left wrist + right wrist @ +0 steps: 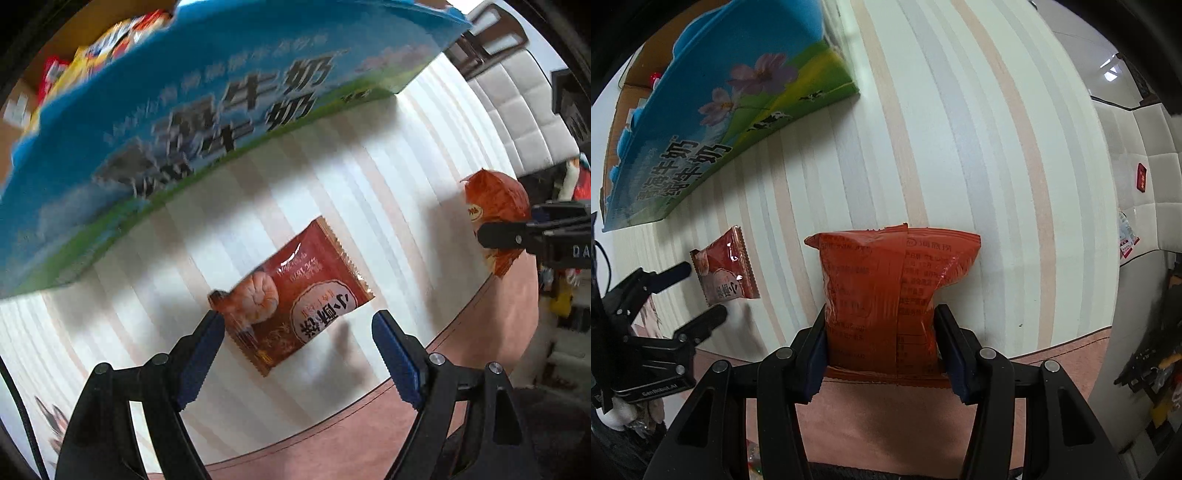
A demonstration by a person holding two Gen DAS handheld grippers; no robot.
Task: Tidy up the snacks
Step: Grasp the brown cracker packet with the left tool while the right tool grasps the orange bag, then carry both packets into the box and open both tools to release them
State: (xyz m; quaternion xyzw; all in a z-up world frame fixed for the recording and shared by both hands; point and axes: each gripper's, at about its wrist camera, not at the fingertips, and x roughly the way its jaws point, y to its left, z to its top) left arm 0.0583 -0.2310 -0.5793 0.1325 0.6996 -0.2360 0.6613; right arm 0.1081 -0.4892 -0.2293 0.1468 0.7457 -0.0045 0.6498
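Observation:
A red shrimp-snack packet (295, 295) lies flat on the striped tablecloth (388, 177). My left gripper (298, 325) is open, its fingers on either side of the packet's near end, just above it. The packet also shows in the right wrist view (726, 267), with the left gripper (703, 291) around it. My right gripper (882, 328) is shut on an orange snack bag (886, 291), held upright above the table's front edge. The orange bag also shows at the right of the left wrist view (495, 214). A blue milk carton box (184, 122) holds several snacks at the back left.
The milk box (701, 122) stands on the table's far left, with a brown cardboard flap behind it. The table's pink front edge (1052, 354) runs below both grippers. White padded seating (524, 110) lies beyond the table at the right.

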